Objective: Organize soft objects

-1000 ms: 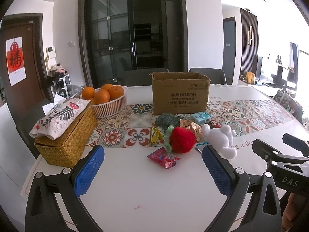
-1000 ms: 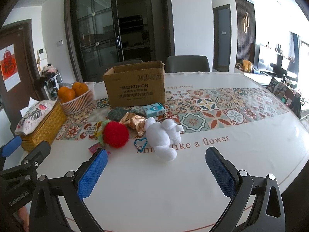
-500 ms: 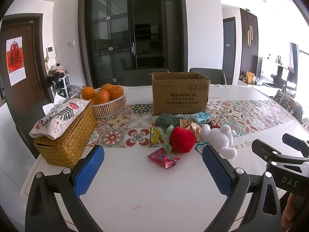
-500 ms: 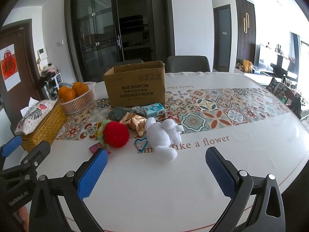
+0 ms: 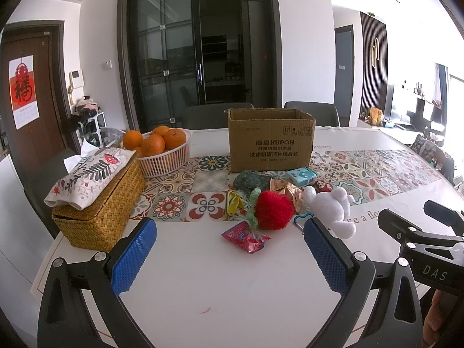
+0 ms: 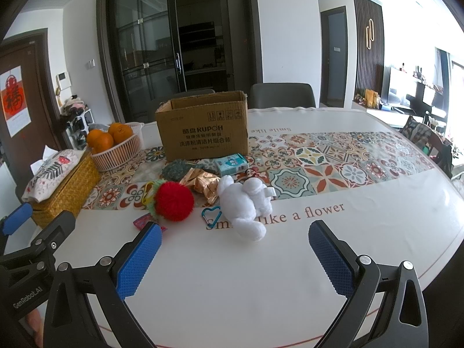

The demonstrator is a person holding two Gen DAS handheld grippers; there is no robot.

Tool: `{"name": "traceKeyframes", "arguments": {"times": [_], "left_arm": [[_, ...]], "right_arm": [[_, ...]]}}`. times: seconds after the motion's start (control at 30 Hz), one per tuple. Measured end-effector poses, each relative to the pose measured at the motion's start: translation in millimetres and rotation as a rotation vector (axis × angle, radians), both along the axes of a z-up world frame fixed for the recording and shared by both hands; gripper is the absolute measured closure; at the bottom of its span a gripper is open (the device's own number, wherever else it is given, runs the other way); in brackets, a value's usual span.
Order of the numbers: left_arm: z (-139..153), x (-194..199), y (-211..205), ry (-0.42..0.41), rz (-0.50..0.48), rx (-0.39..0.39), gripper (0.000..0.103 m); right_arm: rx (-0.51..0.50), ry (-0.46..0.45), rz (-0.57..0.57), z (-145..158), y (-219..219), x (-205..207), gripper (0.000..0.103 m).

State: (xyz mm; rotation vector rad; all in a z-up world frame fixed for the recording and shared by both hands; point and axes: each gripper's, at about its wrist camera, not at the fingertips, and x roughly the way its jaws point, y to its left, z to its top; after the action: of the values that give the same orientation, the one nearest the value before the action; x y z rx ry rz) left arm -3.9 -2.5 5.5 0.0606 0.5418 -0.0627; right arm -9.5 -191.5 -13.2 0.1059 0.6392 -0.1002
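Observation:
A white plush toy [image 6: 245, 204] [image 5: 330, 207] lies on the table beside a red fuzzy plush strawberry [image 6: 173, 201] [image 5: 274, 209]. A dark green fuzzy item [image 5: 250, 180] [image 6: 175, 169] rests behind them, in front of an open cardboard box [image 5: 269, 140] [image 6: 204, 126]. My left gripper [image 5: 229, 256] hovers open over the near table, short of the pile, with nothing between its blue pads. My right gripper [image 6: 235, 256] is also open and empty, just in front of the white plush.
Mixed into the pile are a red snack packet [image 5: 246, 236], gold foil wrappers [image 6: 204, 182], a teal tissue pack [image 6: 233, 163], a yellow clip [image 5: 233, 206] and a blue heart carabiner [image 6: 211, 214]. At left stand a wicker tissue box [image 5: 98, 200] and a basket of oranges [image 5: 165, 152].

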Motion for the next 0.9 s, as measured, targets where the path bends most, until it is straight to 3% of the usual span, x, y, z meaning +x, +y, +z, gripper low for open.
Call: {"name": "traceKeyframes", "arguments": {"times": [0.43, 0.9], "left_arm": [[-12, 19, -2, 0.060, -0.015, -0.009, 0.000], [-28, 74, -22, 0.101, -0.058, 0.052, 0.000]], "right_arm": [[0.016, 0.047, 0.013, -14, -3, 14, 0.000], [0.061, 0.157, 0.030, -42, -20, 75, 0.000]]}}
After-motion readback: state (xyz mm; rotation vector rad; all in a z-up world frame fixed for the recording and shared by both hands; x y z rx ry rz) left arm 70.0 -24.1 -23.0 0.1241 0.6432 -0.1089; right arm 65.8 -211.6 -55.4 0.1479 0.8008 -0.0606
